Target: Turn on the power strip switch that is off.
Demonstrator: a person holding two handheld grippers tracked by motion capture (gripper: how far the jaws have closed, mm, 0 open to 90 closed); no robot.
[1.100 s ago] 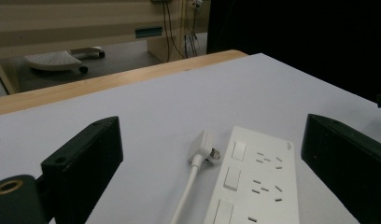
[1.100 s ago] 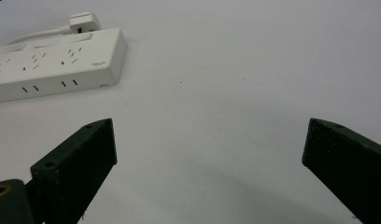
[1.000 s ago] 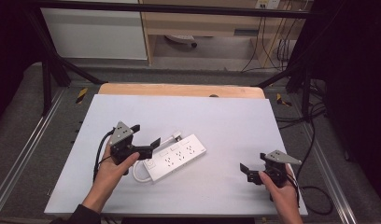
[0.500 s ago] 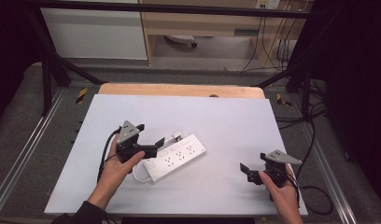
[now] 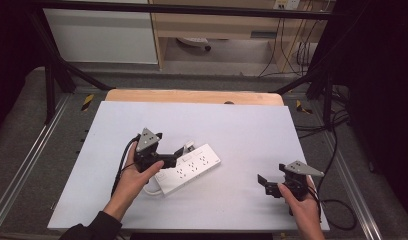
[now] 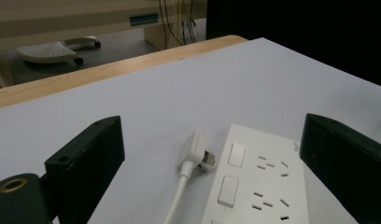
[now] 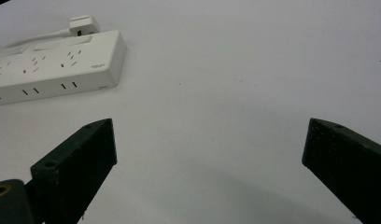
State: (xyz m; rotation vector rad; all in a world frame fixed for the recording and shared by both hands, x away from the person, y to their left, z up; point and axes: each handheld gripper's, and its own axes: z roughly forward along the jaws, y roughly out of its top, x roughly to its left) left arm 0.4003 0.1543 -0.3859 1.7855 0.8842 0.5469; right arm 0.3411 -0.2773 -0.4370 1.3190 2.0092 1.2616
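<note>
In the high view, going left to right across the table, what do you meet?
Left gripper → white power strip → right gripper, all on the white table.

The left tongs stand wide apart over the white surface, framing a white plug just beside a white power strip.

A white plastic power strip and its white plug block the white table's centre; from twelve through five o'clock the tabletop lies bare.
</note>
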